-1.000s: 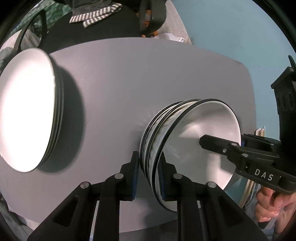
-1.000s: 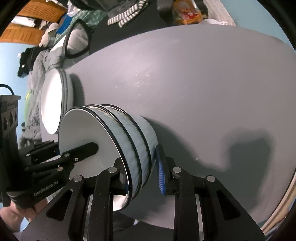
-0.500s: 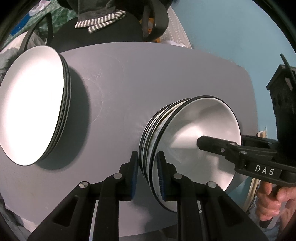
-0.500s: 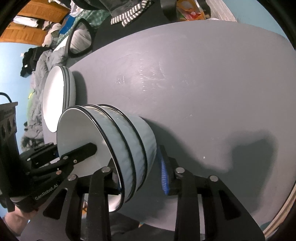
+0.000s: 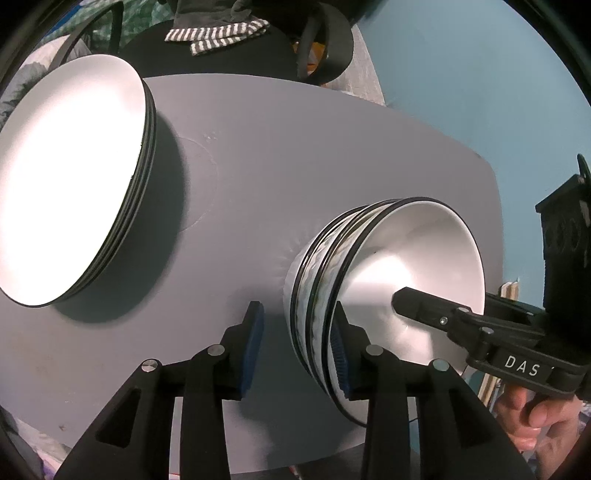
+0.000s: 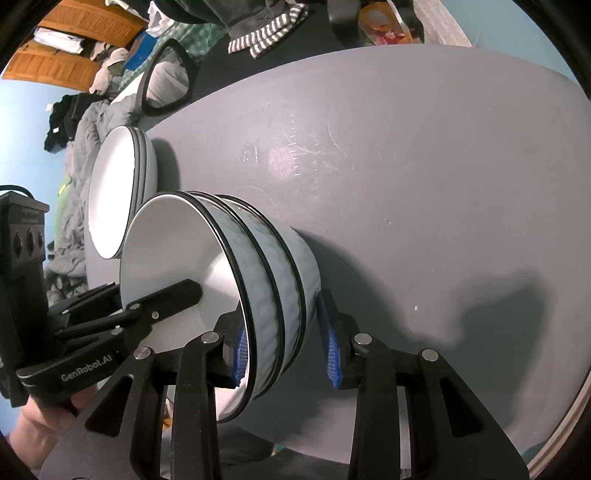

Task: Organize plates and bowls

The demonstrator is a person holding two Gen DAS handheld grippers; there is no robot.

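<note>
A stack of three white, black-rimmed bowls (image 5: 391,280) stands on the grey table (image 5: 295,155); it also shows in the right wrist view (image 6: 236,280). My left gripper (image 5: 295,347) is open, its jaws wide around the stack's rim, one finger inside the top bowl and one outside. My right gripper (image 6: 286,350) is open around the opposite rim, one finger inside and one outside. A stack of white, black-rimmed plates (image 5: 70,177) lies to the left, also in the right wrist view (image 6: 118,184).
The table's near edge (image 6: 576,406) is close to the bowls. Beyond the far edge are a black chair with striped cloth (image 5: 218,35) and clutter (image 6: 88,55). The blue floor (image 5: 461,74) lies beside the table.
Both grippers have opened: the jaws that pinched the bowl stack's rim now stand apart. The bowl stack rests on the table, and the views have shifted slightly.
</note>
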